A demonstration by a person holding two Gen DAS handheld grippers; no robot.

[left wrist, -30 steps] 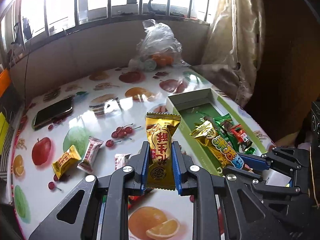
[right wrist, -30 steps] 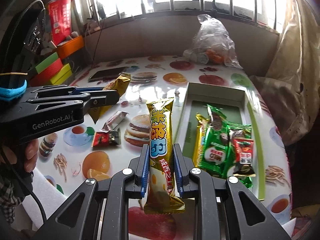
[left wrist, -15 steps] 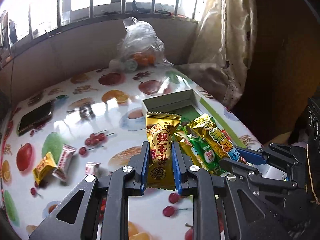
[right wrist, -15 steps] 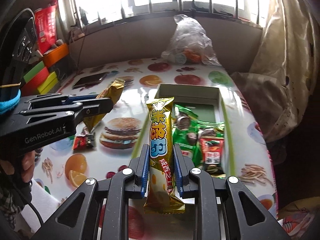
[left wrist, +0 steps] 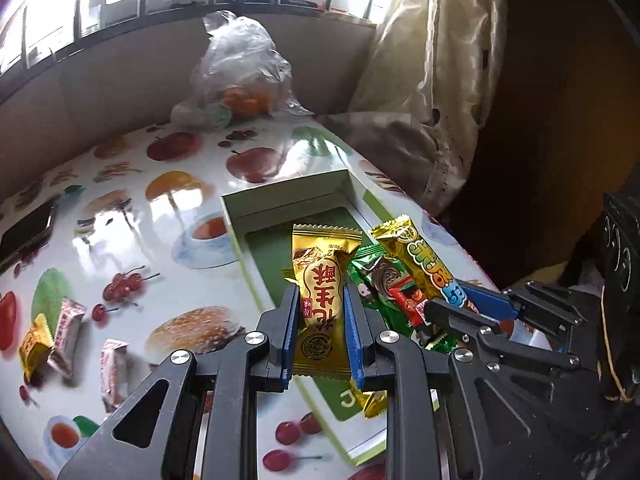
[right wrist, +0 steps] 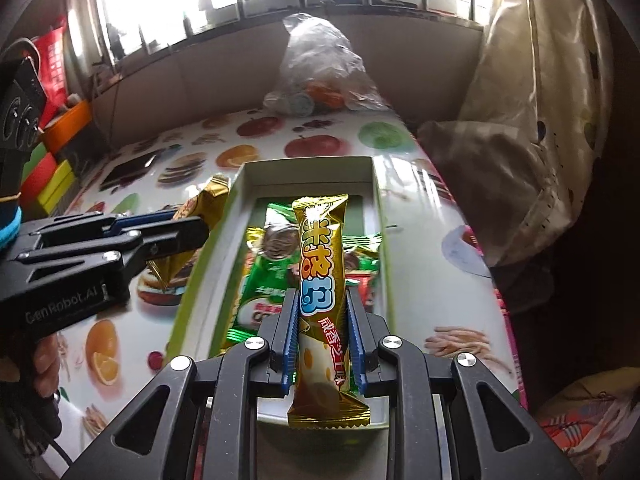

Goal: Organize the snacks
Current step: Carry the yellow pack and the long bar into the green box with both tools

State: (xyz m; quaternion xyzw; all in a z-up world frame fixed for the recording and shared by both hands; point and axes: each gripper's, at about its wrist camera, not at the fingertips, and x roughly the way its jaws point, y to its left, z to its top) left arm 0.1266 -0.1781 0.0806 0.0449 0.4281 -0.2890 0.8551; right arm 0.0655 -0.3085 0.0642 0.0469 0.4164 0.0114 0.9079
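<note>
I hold both tongs closed on snacks above the open box (right wrist: 308, 170), left tongs (left wrist: 320, 312) pinching a gold peanut-candy packet (left wrist: 322, 300), right tongs (right wrist: 322, 320) a long gold bar (right wrist: 320, 276), ready to drop among wrappers ahead.

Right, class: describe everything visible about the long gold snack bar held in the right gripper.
The long gold foil snack bar has crimped ends, blue and yellow lettering and a cheese picture. It looks sealed. The right gripper clamps its lower half, pointing it away over the green-lined cardboard box, above the green packets.
</note>
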